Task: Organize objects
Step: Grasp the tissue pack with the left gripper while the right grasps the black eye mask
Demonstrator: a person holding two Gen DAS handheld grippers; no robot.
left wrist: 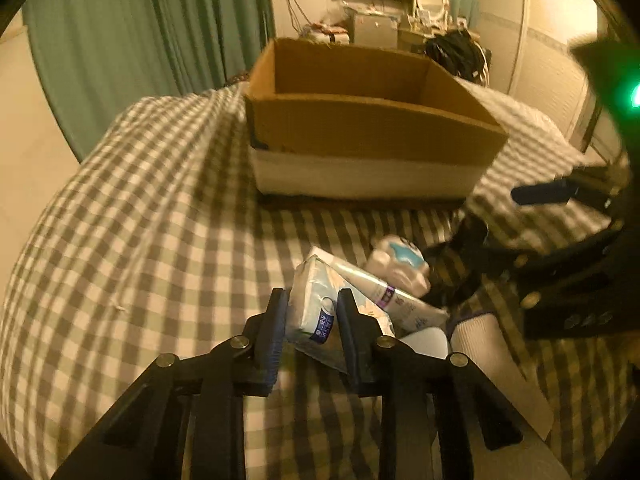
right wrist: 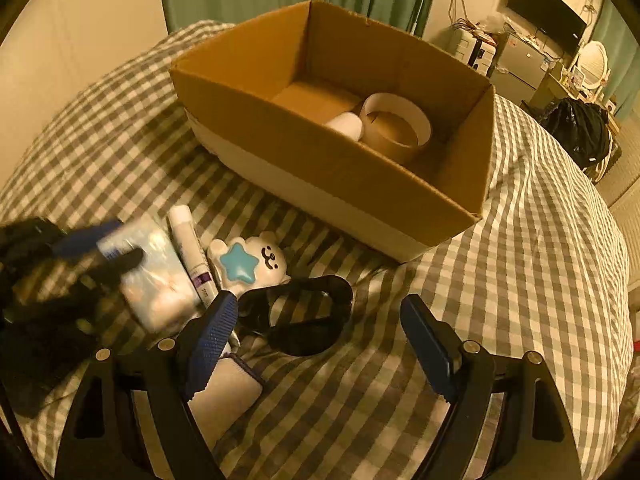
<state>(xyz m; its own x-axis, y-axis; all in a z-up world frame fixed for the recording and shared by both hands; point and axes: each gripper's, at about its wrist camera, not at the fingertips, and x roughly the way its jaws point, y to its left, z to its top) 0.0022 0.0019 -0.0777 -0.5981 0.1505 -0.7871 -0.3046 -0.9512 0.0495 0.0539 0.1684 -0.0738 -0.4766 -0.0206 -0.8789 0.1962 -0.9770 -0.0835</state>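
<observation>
Gripping a tissue pack (left wrist: 316, 312), left hand-held gripper (left wrist: 313, 316) jaws narrow, pads pressed on both its sides, low over the checkered bed (left wrist: 140, 220). Right hand-held gripper (right wrist: 320, 332) spread wide, holding nothing, above black glasses (right wrist: 304, 316). Tube (right wrist: 192, 252) and bear toy (right wrist: 248, 260) just beside the pack. Cardboard box (right wrist: 248, 112) beyond, tape roll (right wrist: 396, 128) inside.

A brown cardboard box (right wrist: 340, 184) with a white band along its base sits on a bedspread (right wrist: 540, 240) checked in grey and white. In front of the box lie a pale blue and white tissue pack (left wrist: 316, 312), a white tube (right wrist: 192, 256) with a purple band, a white bear toy (right wrist: 250, 262) bearing a turquoise star, and black glasses (right wrist: 300, 316). Inside the box is a white and brown tape ring (right wrist: 396, 126). Green curtains (left wrist: 152, 40) hang behind the box.
</observation>
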